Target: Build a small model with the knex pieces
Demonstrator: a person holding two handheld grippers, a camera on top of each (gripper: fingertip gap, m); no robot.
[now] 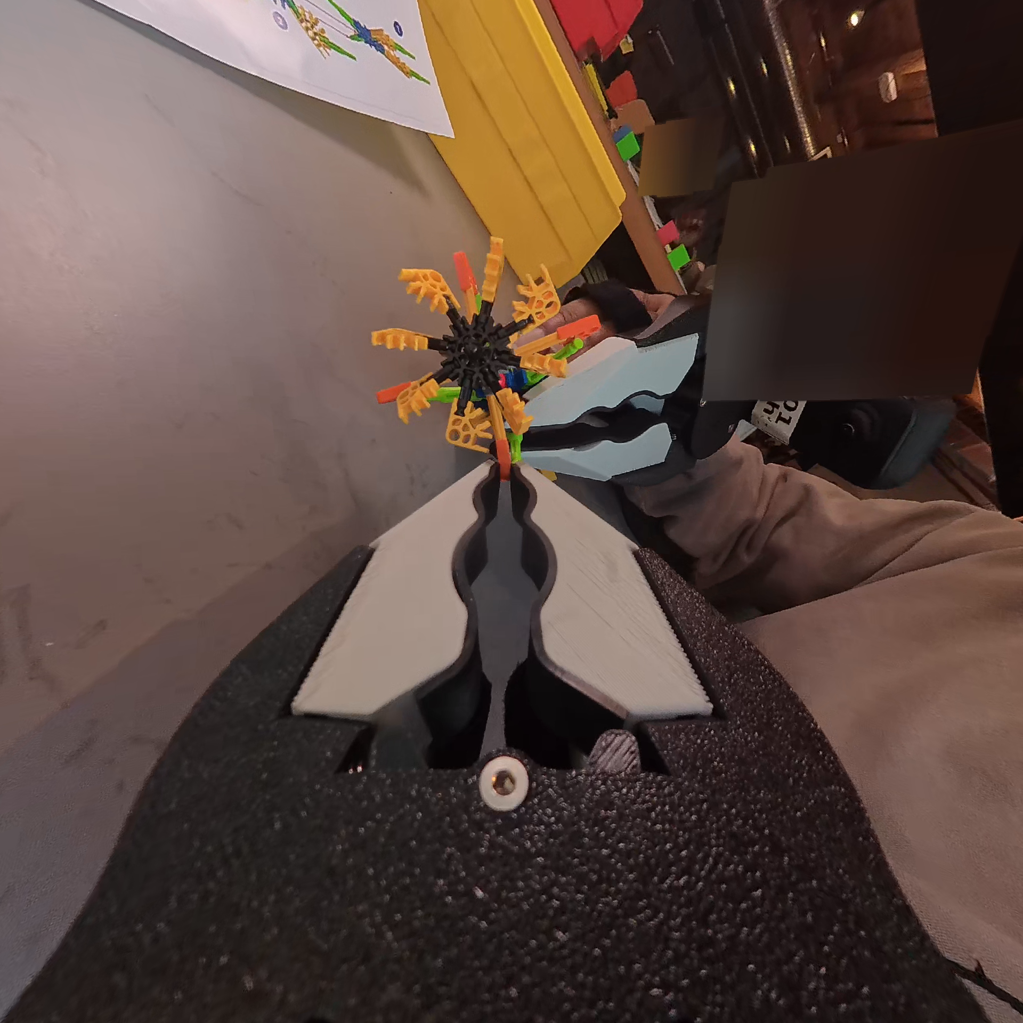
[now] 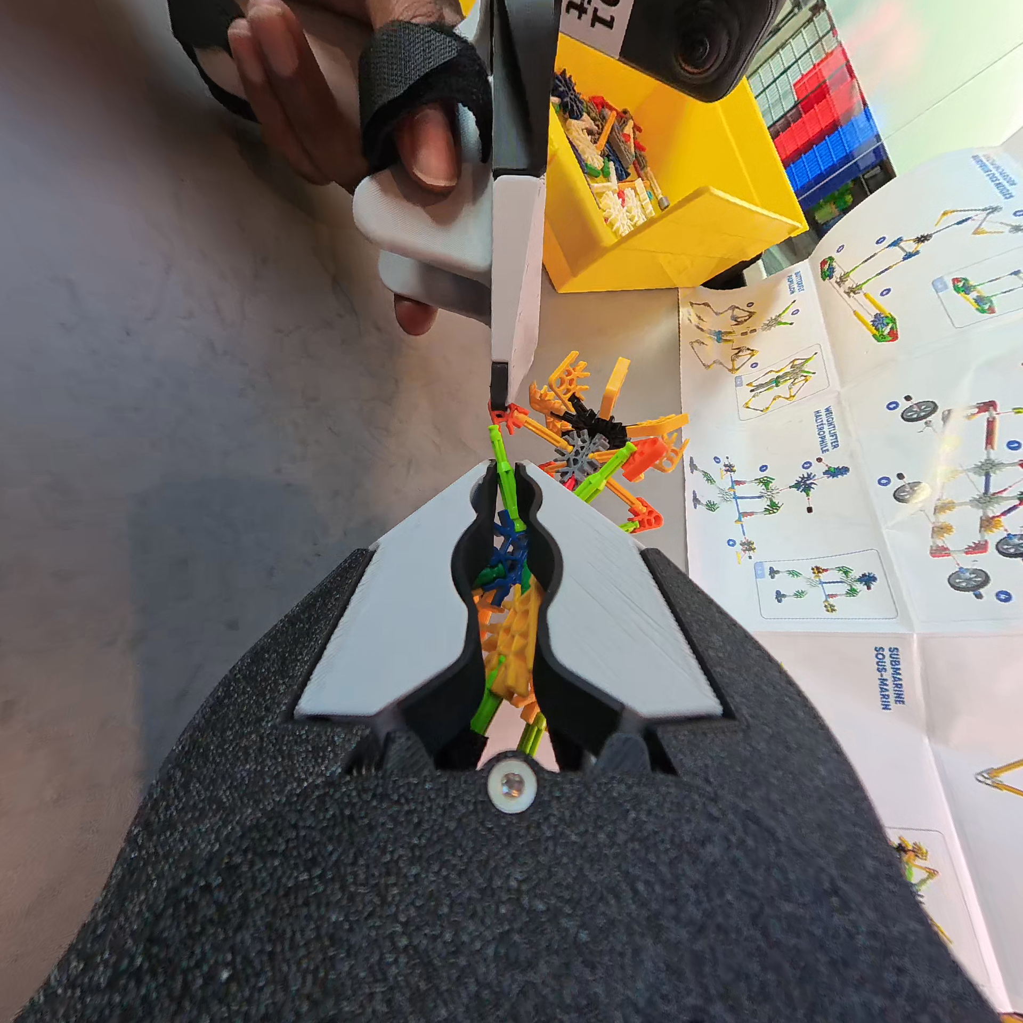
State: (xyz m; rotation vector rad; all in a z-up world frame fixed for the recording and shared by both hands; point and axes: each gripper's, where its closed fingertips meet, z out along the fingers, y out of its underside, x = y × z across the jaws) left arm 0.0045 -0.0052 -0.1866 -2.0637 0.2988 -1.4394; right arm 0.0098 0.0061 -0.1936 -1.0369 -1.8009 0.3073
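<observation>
A toy model of plastic rods and connectors [image 1: 476,354] has a black hub with yellow, orange and green arms. It is held above the grey table [image 1: 166,387]. My left gripper [image 1: 502,470] is shut on an orange connector at the model's lower end. My right gripper [image 2: 505,470] is shut on a green rod [image 2: 505,476] of the same model [image 2: 598,443], with a blue connector [image 2: 509,548] and yellow pieces between its fingers. In the left wrist view the right gripper [image 1: 598,420] comes in from the right. In the right wrist view the left gripper [image 2: 512,288] comes down from above.
A yellow bin [image 2: 692,221] of loose building pieces stands beyond the model; it also shows in the left wrist view [image 1: 526,138]. A white instruction sheet [image 2: 858,443] lies on the table to the right. A hand [image 2: 343,99] and a sleeve [image 1: 830,581] hold the grippers. Both grippers' tips are close together, under 4 cm apart.
</observation>
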